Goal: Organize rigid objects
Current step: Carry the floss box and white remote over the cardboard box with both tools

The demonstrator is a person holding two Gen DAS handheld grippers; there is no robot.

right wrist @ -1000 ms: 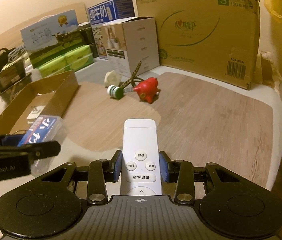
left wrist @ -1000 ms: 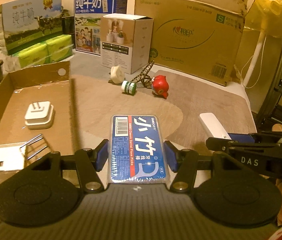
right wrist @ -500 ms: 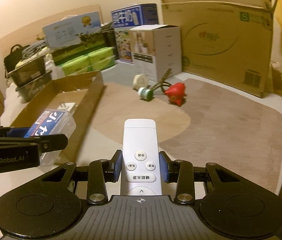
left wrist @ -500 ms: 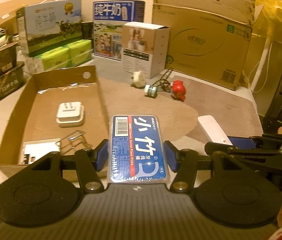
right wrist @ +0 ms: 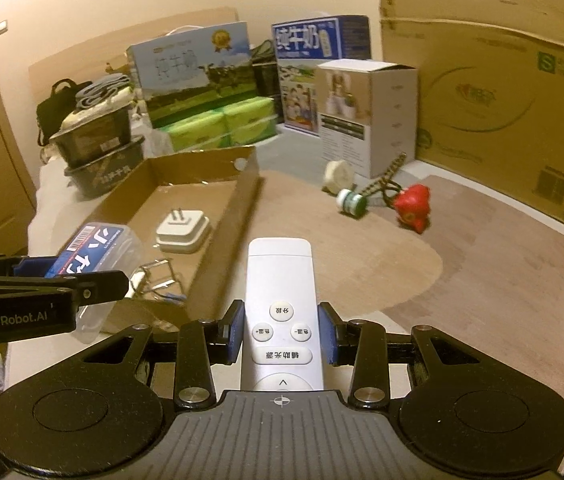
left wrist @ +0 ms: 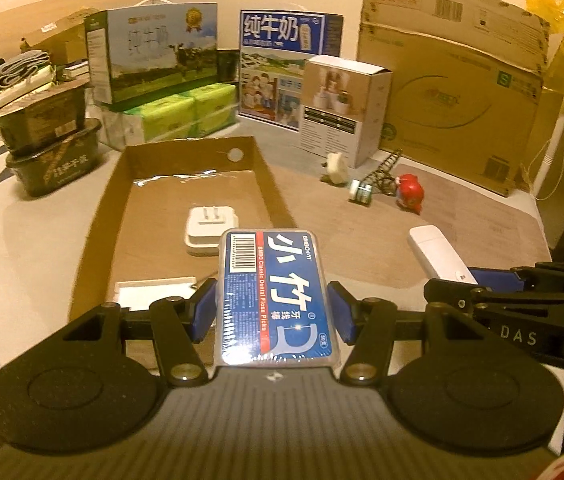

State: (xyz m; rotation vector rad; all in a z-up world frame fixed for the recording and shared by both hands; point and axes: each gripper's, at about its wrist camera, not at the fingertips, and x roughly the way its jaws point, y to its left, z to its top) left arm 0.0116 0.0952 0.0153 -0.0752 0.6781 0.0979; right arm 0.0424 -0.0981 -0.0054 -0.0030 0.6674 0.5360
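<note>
Both grippers are rising and pulling back compared with a second ago, so the cardboard tray (left wrist: 274, 184) and the boxes behind it are now sitting lower and farther ahead of the jaws in each view. Between the blue pads of the left gripper (left wrist: 273, 312), the dental floss pick box (left wrist: 276, 296) is lying flat with its blue label facing up, and the jaws are clamping it on both long sides. Its far end is hanging over the near right part of the tray. Just beyond that end, inside the tray, a white plug adapter (left wrist: 206, 228) is resting with its prongs pointing up. Left of the left jaw, a white card (left wrist: 150, 292) is lying near the tray's near edge.

Jaws of the right gripper (right wrist: 281, 338) are pressing on the sides of the white remote (right wrist: 280, 292), which is pointing straight ahead with its buttons facing up. Its far tip is hovering above the tan mat (right wrist: 482, 264), just right of the tray's right wall. From the right wrist view, a metal clip (right wrist: 158, 280) is showing in the tray, ahead and left of the jaws and partly behind the left gripper.

Well ahead and to the right of both sets of jaws, a red figurine (right wrist: 414, 204), a small green-capped bottle (right wrist: 350, 202) and a round white object (right wrist: 338, 174) are lying together on the mat, near a white product box (right wrist: 366, 116).
</note>
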